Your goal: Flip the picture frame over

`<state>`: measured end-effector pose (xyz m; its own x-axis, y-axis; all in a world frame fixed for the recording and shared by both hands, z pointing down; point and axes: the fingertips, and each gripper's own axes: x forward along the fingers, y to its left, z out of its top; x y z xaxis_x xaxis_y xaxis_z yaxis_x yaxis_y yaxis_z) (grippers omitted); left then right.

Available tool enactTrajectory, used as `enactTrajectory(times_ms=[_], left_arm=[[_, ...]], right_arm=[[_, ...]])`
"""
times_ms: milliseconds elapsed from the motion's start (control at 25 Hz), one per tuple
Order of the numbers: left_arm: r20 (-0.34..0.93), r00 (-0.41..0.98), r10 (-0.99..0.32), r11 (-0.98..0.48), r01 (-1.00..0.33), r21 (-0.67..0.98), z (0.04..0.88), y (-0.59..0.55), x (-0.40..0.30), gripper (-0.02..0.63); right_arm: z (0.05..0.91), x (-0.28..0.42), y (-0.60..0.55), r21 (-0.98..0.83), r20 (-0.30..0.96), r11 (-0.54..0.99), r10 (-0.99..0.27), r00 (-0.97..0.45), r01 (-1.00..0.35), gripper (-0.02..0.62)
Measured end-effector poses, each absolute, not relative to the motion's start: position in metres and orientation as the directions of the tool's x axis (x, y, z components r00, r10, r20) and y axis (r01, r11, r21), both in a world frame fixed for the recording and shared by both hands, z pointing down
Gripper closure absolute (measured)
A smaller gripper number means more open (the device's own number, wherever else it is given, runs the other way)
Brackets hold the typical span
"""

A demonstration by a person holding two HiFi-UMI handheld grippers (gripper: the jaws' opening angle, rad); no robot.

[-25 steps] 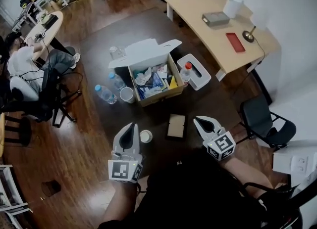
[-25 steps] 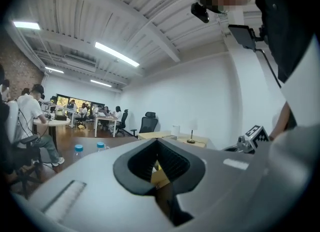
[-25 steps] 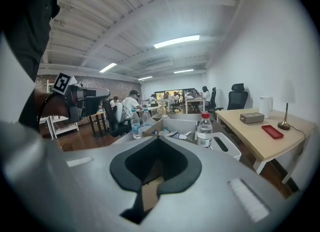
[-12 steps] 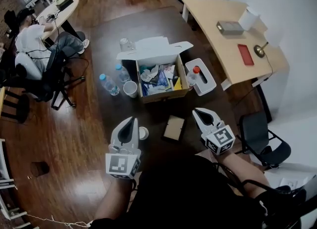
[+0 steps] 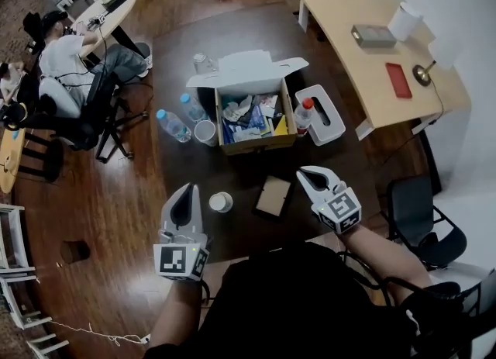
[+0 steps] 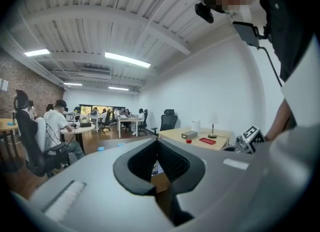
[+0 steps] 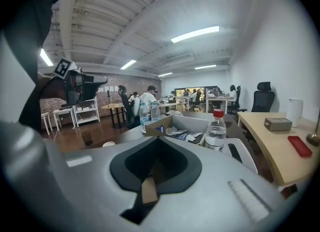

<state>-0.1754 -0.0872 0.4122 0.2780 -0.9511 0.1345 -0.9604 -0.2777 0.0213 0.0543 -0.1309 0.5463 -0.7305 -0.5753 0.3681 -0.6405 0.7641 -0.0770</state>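
— Since a second ago the right gripper [image 5: 305, 173] has eased forward and a little lower. Its tip is now near the far right corner of the picture frame [image 5: 273, 197]. The left gripper [image 5: 187, 191] has barely shifted.

— What are the jaws doing?

— Both pairs are pressed together with nothing between them (each gripper view shows only the room beyond).

— And the frame?

— It lies flat on the dark worktop [image 5: 248, 173] between the two grippers, nearer the right one and touched by neither. I can't tell whether it is face up or back up. A small white cup [image 5: 221, 201] stands just to its left.

— How would you do the flip?

— I'd spread the right gripper first and come in low at the right edge. Then pinch the rim, not the panel, lift that side and roll the frame over. The cup is close on the left, so I'd turn it on the spot or bring it down short of the cup.

— Anything further out?

— A cardboard box [image 5: 260, 146] of odds and ends, with a red-capped bottle [image 5: 303, 115] in a white tray [image 5: 332, 121] on its right. All of it is well clear of the frame.
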Motion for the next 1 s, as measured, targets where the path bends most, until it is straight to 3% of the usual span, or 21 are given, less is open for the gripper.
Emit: enactTrajectory(times_ms=[480,760,1000], left_arm=[[0.206,0.269,-0.941,-0.274,-0.962,0.004,0.425,-0.072,-0.174,0.606],[0.168,0.22,-0.961,-0.223,-0.975,0.005,0.416,-0.066,-0.189,0.606],[0.176,0.199,-0.964,-0.201,-0.98,0.009,0.421,-0.055,-0.19,0.606]], right_arm=[[0.58,0.035,-0.136,-0.07,0.393,0.816,-0.506,-0.768,-0.574,0.593],[0.644,0.036,-0.14,-0.093,0.531,0.815,-0.445,-0.721,-0.571,0.592],[0.661,0.031,-0.13,-0.1,0.576,0.856,-0.365,-0.731,-0.507,0.592]])
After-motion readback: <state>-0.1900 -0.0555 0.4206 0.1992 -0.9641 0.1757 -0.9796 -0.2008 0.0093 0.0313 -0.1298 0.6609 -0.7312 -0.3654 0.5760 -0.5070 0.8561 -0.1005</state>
